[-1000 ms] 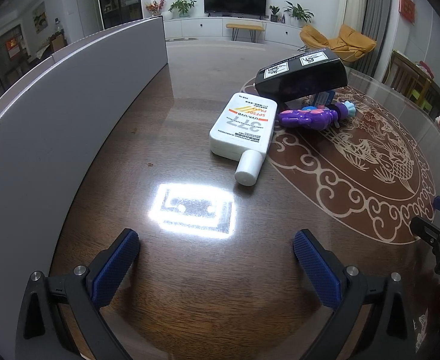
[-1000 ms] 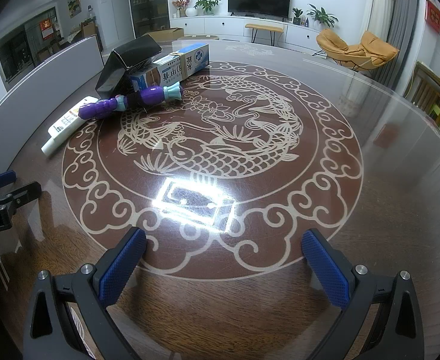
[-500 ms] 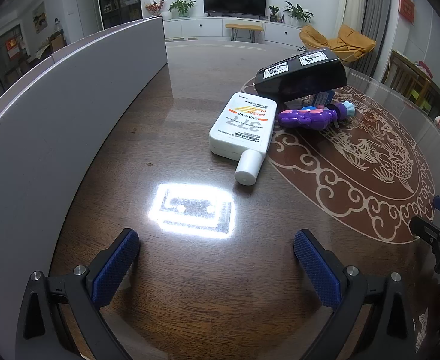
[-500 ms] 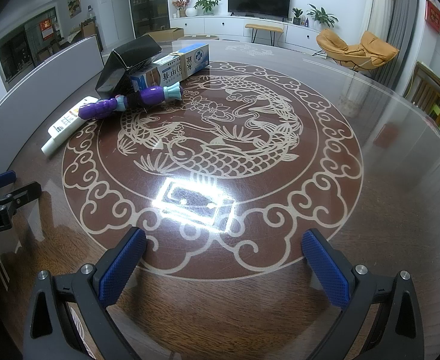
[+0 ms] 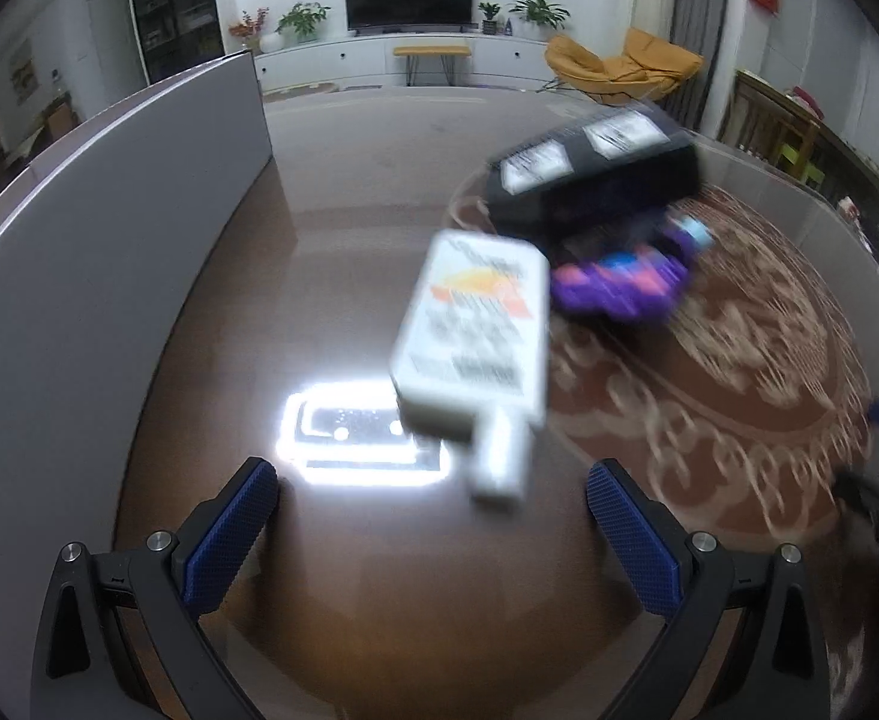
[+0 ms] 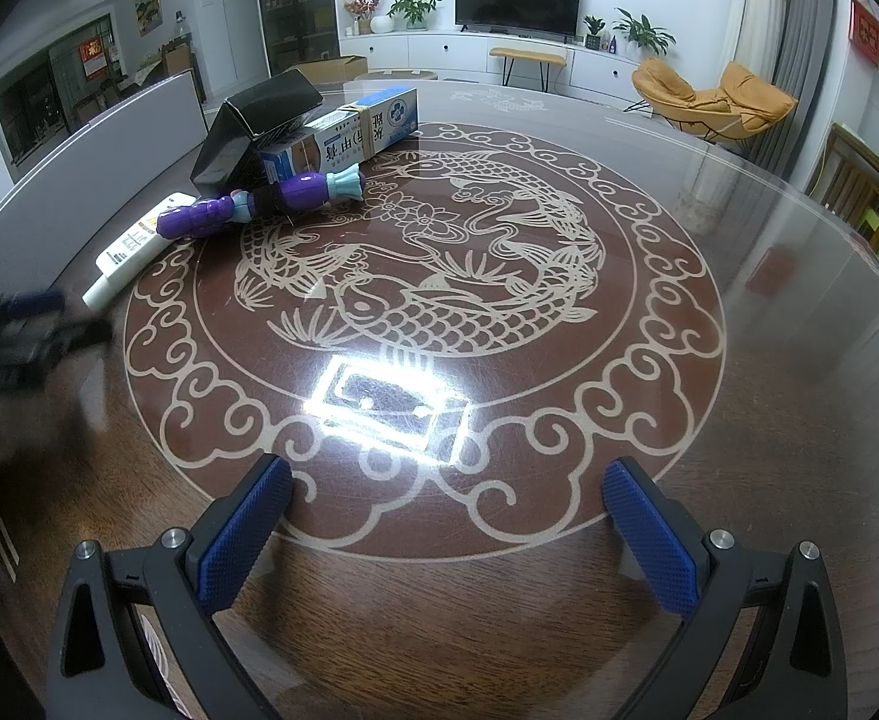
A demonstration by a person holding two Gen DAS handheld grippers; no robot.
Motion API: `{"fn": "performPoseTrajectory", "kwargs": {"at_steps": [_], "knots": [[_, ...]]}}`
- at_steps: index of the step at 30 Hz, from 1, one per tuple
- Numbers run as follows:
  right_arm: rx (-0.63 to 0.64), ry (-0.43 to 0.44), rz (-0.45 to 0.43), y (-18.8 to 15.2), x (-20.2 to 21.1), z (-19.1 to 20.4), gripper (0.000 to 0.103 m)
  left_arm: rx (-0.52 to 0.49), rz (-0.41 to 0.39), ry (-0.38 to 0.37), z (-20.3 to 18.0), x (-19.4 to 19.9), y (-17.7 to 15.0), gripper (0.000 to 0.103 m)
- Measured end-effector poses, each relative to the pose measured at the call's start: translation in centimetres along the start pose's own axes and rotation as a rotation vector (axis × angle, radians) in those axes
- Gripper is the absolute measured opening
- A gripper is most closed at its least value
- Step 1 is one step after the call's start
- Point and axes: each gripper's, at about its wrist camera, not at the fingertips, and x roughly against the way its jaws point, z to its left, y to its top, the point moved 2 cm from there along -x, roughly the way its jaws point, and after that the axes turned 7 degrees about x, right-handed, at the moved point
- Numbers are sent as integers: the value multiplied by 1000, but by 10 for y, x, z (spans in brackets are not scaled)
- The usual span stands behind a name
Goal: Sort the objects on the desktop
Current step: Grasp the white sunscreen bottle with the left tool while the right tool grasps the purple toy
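Lying cap-first toward your wide-open, empty left gripper (image 5: 433, 510), the white bottle (image 5: 473, 333) sat just ahead, nearer it than your open, empty right gripper (image 6: 448, 501).

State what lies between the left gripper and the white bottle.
Only bare table: in the left wrist view, the open left gripper faces the white bottle directly.

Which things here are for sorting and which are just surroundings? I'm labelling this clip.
To sort: white bottle, purple toy, black box, blue-and-white carton.
Surroundings: grey partition, television, orange chair.
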Motion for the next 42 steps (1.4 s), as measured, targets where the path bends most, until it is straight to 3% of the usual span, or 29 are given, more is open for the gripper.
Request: {"fn": "performPoseTrajectory", "kwargs": {"at_steps": [5,6,7,8,12,21,24,28,31,33,35,38,42], "knots": [[-1,0,0,0,0,0,103,-34,14,-19,-10,-22,32,103],[-1,0,0,0,-1,0,103,-45,6,-25,-12,-23,35,98],[-1,0,0,0,-1,0,103,-49,-17,-30,-13,-20,36,71],[-1,0,0,0,-1,0,103,-58,-39,-41,-15,-15,35,53],[-1,0,0,0,-1,0,103,-35,-60,-26,-11,-5,22,51],[-21,-5,11,-2,-5,6,103,113,-69,84,20,28,-29,51],[-13,110,45,32,-13,36,103,99,-75,93,19,26,-29,52],[-213,196,22,98,-32,47,103,106,-73,84,15,23,-24,51],[-349,169,61,129,-63,48,103,109,-73,80,13,23,-25,51],[-347,106,111,136,-82,55,100,116,-74,73,18,26,-31,51],[-264,31,79,135,-78,66,95,123,-76,64,22,29,-36,51],[-221,71,15,111,-63,61,91,118,-75,70,26,31,-38,51],[-201,98,-9,72,-40,35,90,111,-74,75,25,33,-39,51]]}}
